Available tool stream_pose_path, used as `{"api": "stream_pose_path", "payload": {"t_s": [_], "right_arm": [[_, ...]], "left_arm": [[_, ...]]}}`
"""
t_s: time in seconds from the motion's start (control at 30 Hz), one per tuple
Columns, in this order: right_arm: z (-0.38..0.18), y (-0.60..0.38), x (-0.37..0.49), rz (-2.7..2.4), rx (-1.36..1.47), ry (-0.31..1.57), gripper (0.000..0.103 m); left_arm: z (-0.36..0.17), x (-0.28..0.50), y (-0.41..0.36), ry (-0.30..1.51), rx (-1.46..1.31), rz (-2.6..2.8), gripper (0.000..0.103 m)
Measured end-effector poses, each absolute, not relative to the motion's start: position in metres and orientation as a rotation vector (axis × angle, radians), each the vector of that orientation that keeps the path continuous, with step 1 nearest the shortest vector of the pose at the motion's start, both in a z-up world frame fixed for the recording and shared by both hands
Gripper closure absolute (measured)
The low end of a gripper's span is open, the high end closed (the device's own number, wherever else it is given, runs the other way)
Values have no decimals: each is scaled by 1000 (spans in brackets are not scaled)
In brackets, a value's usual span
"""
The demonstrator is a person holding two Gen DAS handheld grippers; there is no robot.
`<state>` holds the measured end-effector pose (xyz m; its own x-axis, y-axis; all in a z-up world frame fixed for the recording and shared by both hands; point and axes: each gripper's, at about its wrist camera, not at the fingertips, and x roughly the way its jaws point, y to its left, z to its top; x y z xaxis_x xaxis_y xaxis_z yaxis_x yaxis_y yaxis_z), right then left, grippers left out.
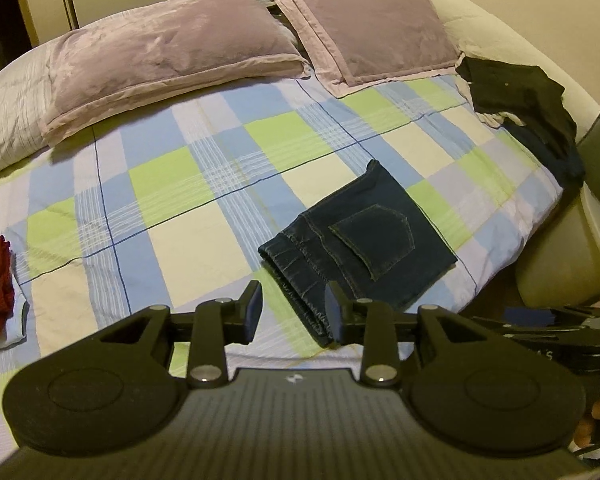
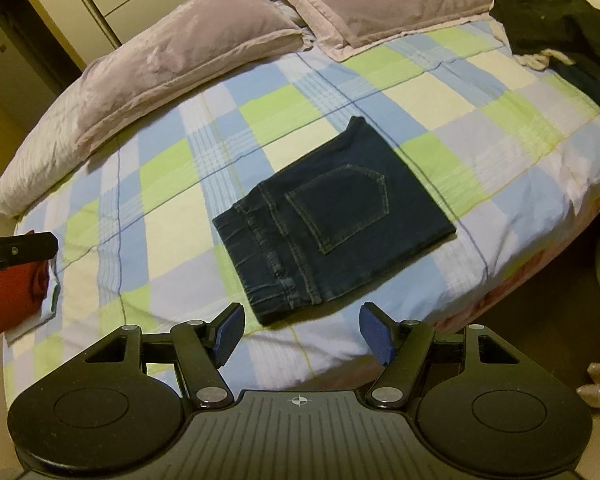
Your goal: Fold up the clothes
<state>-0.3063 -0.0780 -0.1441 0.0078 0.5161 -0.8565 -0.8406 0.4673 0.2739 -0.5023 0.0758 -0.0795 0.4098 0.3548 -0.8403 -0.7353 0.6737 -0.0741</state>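
Dark blue jeans (image 2: pixel 332 224) lie folded into a compact, roughly square packet on the checked bedspread (image 2: pixel 172 168), near the foot edge of the bed and right of its middle. One back pocket faces up with pale stitching. The waistband with a belt loop runs along the packet's near-left side. Edges look fairly even; layers stack flat.

Left gripper (image 1: pixel 293 312): jaws part-way apart, nothing between them, clear of the denim as far as the left wrist view shows. Its right finger (image 1: pixel 334 312) overlaps the near corner of the jeans in that view, so that corner is hidden.

Right gripper (image 2: pixel 302 332): jaws set wide, blue ribbed pads (image 2: pixel 374 330) bare, nothing held, above the bedspread just short of the jeans.

Two mauve pillows (image 1: pixel 172 56) sit at the head of the bed. A heap of black clothing (image 1: pixel 524 100) lies at the far right edge, unfolded; individual garments cannot be told apart. A red garment (image 2: pixel 16 296) rests on something pale at the left edge, cut off by the frame in the left wrist view and partly covered by the other gripper's tip in the right wrist view. Room beyond the bed is dim and distorted.
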Motion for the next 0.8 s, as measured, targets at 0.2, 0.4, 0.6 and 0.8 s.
{"api": "stream_pose_path", "payload": {"t_s": [0.2, 0.4, 0.6, 0.8], "right_arm": [[-147, -65, -272, 1100, -380, 1125, 36], [-148, -31, -216, 1179, -482, 1110, 36], [-147, 9, -152, 1279, -571, 1075, 36], [-170, 39, -110, 1394, -612, 1114, 36]], "left_arm": [[-82, -473, 85, 890, -502, 754, 71], [-88, -423, 101, 867, -571, 872, 71], [-84, -380, 110, 866, -610, 1004, 71], [-99, -408, 127, 764, -759, 1112, 69]]}}
